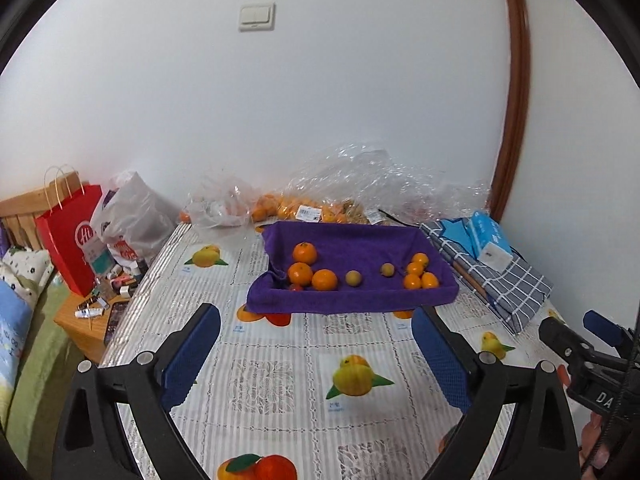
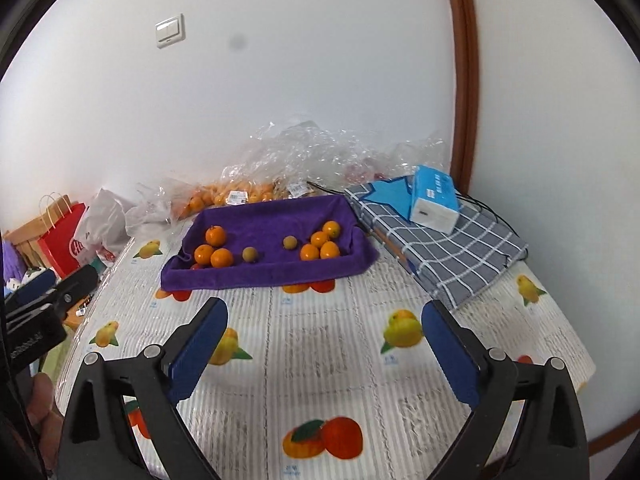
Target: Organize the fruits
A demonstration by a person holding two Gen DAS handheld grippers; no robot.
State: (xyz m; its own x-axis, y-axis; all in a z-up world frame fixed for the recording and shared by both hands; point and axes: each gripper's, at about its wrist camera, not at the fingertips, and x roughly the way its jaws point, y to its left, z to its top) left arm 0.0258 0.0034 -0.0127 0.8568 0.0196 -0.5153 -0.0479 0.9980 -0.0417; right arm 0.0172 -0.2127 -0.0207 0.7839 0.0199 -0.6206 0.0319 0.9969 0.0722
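Note:
A purple towel-lined tray (image 1: 352, 300) (image 2: 272, 276) sits mid-table. In it, three larger oranges (image 1: 306, 268) (image 2: 212, 250) lie at the left, several small oranges (image 1: 418, 274) (image 2: 322, 244) at the right, and two brownish round fruits (image 1: 353, 279) (image 2: 250, 254) between them. My left gripper (image 1: 316, 320) is open and empty, hovering above the tablecloth short of the tray. My right gripper (image 2: 326, 320) is open and empty too, at a similar distance. Each gripper shows at the edge of the other's view.
Plastic bags of oranges (image 1: 288, 208) (image 2: 224, 196) and crumpled clear wrap lie behind the tray by the wall. A folded checked cloth (image 1: 500, 280) (image 2: 440, 248) with a blue tissue pack (image 2: 434, 198) lies at right. Bags and clutter (image 1: 100, 248) stand left of the table.

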